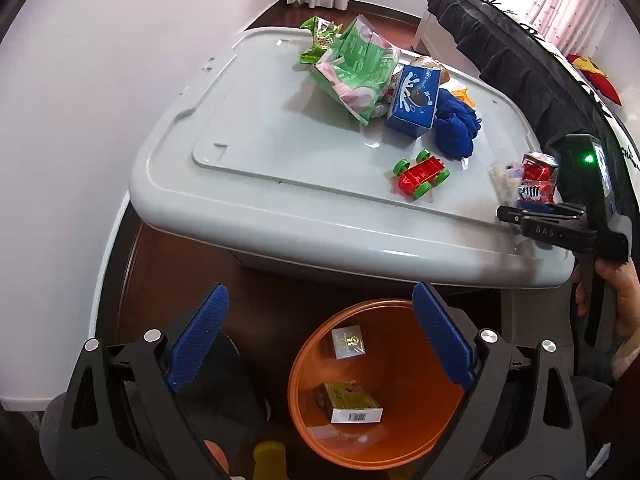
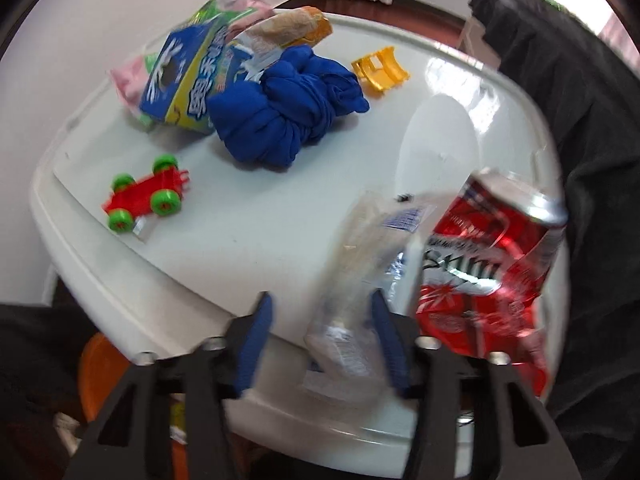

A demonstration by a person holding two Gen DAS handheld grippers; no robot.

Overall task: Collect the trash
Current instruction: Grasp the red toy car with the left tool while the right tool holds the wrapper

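Note:
My left gripper [image 1: 320,336] is open and empty above an orange bin [image 1: 320,446] that holds two small boxes [image 1: 352,402]. My right gripper [image 2: 322,334] is open at the front right edge of a grey storage-box lid [image 2: 240,240]; it also shows in the left wrist view [image 1: 516,216]. A clear plastic wrapper [image 2: 360,280] lies between its fingers, not clamped. A crushed red can [image 2: 488,248] lies just right of the wrapper. Green and pink snack bags [image 1: 356,68] and a blue carton [image 1: 414,100] lie at the lid's far side.
A red toy car with green wheels [image 2: 146,198], a bunched blue cloth [image 2: 288,108] and a yellow toy piece [image 2: 380,68] also lie on the lid. A white wall is to the left. Dark fabric [image 2: 580,120] hangs on the right. A yellow object [image 1: 270,460] stands beside the bin.

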